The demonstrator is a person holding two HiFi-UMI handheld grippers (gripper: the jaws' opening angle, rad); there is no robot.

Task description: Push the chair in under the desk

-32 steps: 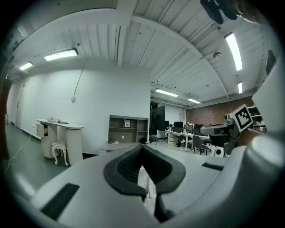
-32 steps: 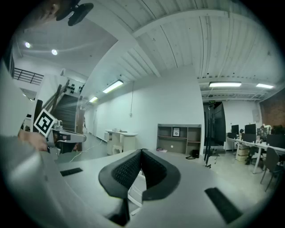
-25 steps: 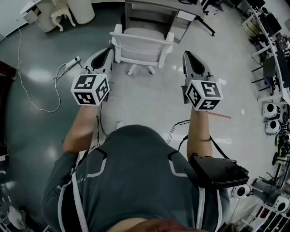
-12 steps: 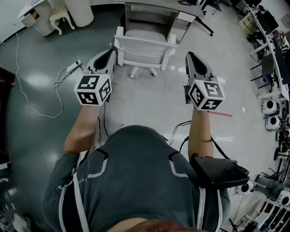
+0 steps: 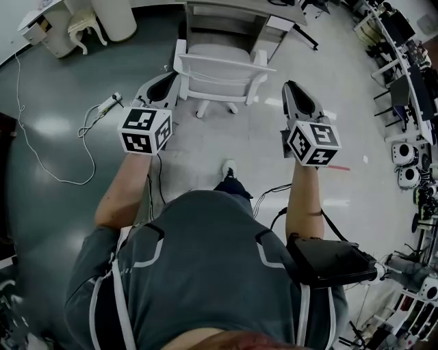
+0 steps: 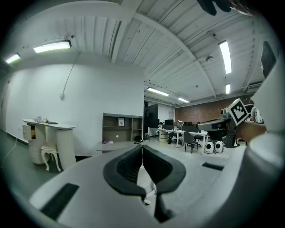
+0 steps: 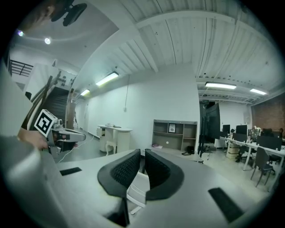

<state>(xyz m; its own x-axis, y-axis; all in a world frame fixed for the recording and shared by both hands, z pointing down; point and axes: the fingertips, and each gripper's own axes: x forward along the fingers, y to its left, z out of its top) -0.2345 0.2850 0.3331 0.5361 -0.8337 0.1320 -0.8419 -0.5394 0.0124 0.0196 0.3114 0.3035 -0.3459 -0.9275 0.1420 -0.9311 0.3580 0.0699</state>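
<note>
two clenched claws flank the white chair at the desk

closest to me, a dark grey shirt with pale piping fills the lower head view, and a black box (image 5: pixel 328 258) is strapped by my right elbow. a dark shoe (image 5: pixel 228 171) with a white toe shows on the pale floor tiles just behind the claws.

each bare forearm ends in a cube of black-and-white square markers. the left claw (image 5: pixel 168 78) is clenched: in its own view the ribbed black pads (image 6: pixel 129 167) meet along one seam, with nothing between them. the right claw (image 5: pixel 290 87) is clenched too, its curved, textured pads (image 7: pixel 160 173) only a hairline apart and gripping nothing.

the chair (image 5: pixel 222 71) stands ahead of and between the two claws, smooth white plastic with a slatted backrest, squared armrests and a star base. its left rear corner lies just beside the left claw's tip; i cannot tell whether they touch. the right claw's tip sits apart from the right armrest.

beyond the chair is the desk (image 5: pixel 236 9), flat and grey, the seat's front at its opening. out past the left claw, a thin white cable (image 5: pixel 41 147) loops over glossy grey-green floor.
</note>
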